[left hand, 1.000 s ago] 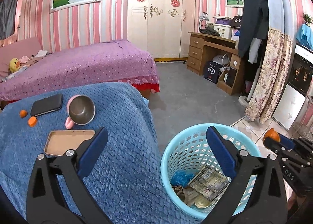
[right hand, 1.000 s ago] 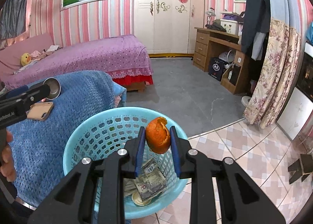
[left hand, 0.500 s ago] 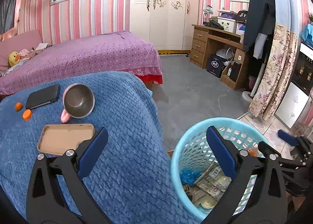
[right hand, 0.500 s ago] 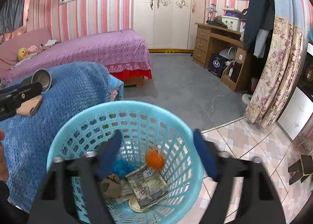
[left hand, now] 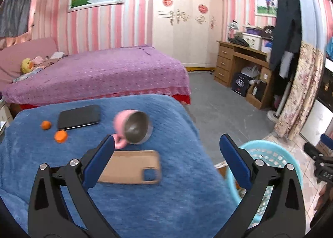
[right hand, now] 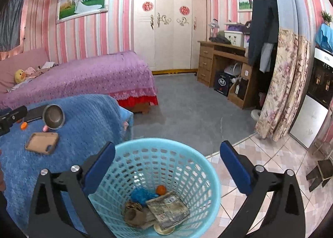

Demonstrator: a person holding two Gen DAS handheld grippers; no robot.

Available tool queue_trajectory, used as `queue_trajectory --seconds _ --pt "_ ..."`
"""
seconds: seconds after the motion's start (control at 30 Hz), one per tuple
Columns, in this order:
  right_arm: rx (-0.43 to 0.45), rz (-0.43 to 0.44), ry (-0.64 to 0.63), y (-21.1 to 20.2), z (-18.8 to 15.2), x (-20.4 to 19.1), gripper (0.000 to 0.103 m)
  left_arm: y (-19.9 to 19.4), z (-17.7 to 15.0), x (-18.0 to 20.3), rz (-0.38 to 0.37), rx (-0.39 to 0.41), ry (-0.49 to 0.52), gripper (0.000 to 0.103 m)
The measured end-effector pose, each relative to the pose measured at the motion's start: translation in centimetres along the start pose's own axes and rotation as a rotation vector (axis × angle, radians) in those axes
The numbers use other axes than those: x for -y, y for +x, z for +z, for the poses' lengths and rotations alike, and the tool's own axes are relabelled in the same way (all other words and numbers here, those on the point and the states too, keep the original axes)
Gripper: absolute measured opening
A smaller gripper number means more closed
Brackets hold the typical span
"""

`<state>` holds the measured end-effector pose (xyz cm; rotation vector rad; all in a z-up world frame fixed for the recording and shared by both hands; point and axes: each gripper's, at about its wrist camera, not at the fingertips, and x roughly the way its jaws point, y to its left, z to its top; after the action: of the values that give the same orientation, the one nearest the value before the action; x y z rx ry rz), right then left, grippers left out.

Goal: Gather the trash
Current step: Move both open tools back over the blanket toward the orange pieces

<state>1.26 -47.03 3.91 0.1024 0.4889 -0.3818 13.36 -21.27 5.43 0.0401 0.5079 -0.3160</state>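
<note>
**Blue-blanketed table and the floor beside it**

The blue blanket [left hand: 177, 186] carries two orange peel pieces [left hand: 60, 136], a black phone [left hand: 79, 116], a tipped pink mug [left hand: 133, 127] and a tan phone case [left hand: 133, 167]. Beside it, the turquoise basket [right hand: 199, 167] stands on the tiled floor [right hand: 276, 161].

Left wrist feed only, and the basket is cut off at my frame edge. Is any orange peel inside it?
Observer: Yes. The right wrist view shows one orange piece at the bottom of the blue basket.
Operator: Right hand-held gripper holding anything?
Observer: No. The right hand-held gripper has just been opening its jaws. They stand wide above the basket with nothing between them.
Operator: Other contents?
Observer: A blue wrapper, a flattened printed packet and brown crumpled paper.
</note>
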Motion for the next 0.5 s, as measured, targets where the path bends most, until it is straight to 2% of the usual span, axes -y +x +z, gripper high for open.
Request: queue_trajectory --seconds 0.27,0.37,0.5 --pt "0.020 0.029 -0.035 -1.2 2.1 -4.6 0.098 -0.6 -1.1 -9.2 0.113 -0.001 -0.027 0.097" --pt "0.025 0.039 -0.084 -1.2 2.8 -7.2 0.098 -0.7 -2.1 -12.7 0.197 -0.002 0.002 0.097" --pt "0.022 0.061 -0.161 -0.7 3.6 -11.7 0.098 -0.7 -2.8 -16.8 0.214 -0.033 -0.041 0.097"
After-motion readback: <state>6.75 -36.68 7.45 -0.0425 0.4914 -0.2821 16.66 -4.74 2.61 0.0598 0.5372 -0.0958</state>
